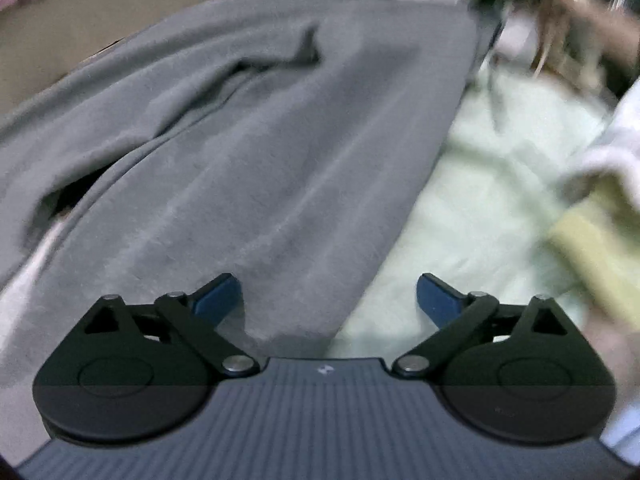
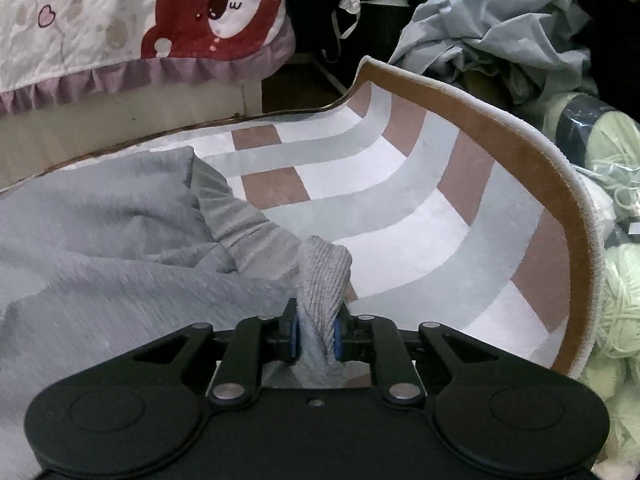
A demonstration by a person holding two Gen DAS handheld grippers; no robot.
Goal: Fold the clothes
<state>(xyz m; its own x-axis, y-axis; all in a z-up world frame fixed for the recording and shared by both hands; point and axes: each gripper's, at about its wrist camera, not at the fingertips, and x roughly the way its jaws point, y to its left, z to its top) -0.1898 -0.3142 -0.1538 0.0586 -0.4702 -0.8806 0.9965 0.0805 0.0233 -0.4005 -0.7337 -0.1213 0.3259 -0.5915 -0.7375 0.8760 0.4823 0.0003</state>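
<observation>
A: Listing the holdings, item one: the right gripper [image 2: 316,338]. Condition?

B: Clenched on the ribbed cuff [image 2: 324,280] of the grey sweatshirt [image 2: 100,248]. The cuff stood bunched between the blue pads [image 2: 295,336] and rose above them, slightly twisted.

A: Item two: the left gripper [image 1: 329,300].

B: Released. Its blue-tipped fingers [image 1: 218,298] were spread wide, nothing between them. It hung over the sweatshirt's [image 1: 240,160] near edge, where grey cloth met a pale green cloth [image 1: 480,208].

A: Item three: the sweatshirt's location.

B: Spread flat, with long creases and a dark fold, filling most of the left wrist view. In the right wrist view it lay on a striped rug [image 2: 400,208] of grey, white and dusty pink bands with a brown border; the sleeve ran from the body to the held cuff.

A: Surroundings?

B: A quilt [image 2: 120,20] with a red cartoon figure and a mauve ruffle behind the rug. A rumpled light-blue garment [image 2: 500,28] at the far right. Pale green yarn skeins [image 2: 616,300] just beside the rug's curled-up edge. The right side of the left wrist view was too blurred to catalogue.
</observation>
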